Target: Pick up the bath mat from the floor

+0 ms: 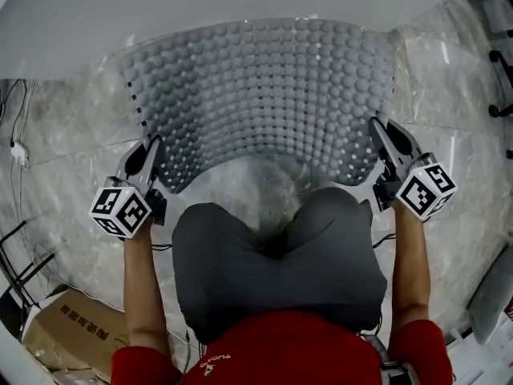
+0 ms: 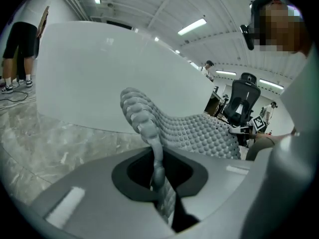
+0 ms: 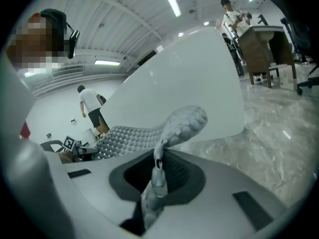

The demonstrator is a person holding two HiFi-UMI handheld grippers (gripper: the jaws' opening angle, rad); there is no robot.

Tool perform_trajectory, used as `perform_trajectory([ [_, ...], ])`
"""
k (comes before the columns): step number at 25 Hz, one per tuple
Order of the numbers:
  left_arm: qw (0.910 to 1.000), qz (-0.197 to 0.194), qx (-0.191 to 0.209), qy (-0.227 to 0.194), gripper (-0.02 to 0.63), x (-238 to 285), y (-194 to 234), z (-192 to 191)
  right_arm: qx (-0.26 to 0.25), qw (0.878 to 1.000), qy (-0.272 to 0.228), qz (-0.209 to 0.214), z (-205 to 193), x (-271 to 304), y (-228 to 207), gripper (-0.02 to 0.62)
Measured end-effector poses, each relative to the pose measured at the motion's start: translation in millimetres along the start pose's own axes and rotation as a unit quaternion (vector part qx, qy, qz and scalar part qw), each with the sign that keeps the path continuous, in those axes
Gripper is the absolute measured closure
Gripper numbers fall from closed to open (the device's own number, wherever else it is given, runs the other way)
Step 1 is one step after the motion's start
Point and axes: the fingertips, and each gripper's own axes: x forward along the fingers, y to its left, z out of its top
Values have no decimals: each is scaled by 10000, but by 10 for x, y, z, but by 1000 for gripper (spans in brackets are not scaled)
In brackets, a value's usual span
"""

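Observation:
The grey bath mat (image 1: 264,95), studded with round bumps and small holes, hangs lifted off the marble floor (image 1: 64,127) between my two grippers. My left gripper (image 1: 156,155) is shut on the mat's near left corner, and the left gripper view shows the mat's edge (image 2: 149,128) pinched upright between the jaws. On the near right corner my right gripper (image 1: 377,135) is shut, with the folded mat edge (image 3: 174,126) rising out of its jaws. The mat's near edge sags in the middle above the person's knees.
A white tub wall (image 1: 160,6) runs along the top of the head view, just behind the mat. A cardboard box (image 1: 72,327) lies at the bottom left and cables (image 1: 16,151) trail at the left edge. An office chair base (image 1: 501,95) stands at the right.

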Motion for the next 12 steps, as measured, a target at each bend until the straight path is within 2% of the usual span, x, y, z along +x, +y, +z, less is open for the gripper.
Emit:
perform_trajectory([
  [4, 9984, 63, 203, -521, 566, -188, -173, 473, -254, 9985, -486, 93, 464, -153, 170, 555],
  [8, 9942, 138, 270, -1030, 566, -491, -413, 1118, -511, 9943, -936, 48, 1088, -463, 417, 555],
  [12, 9906, 180, 448, -1282, 566, -750, -513, 1517, -617, 9913, -1163, 49, 1423, -592, 634, 555],
])
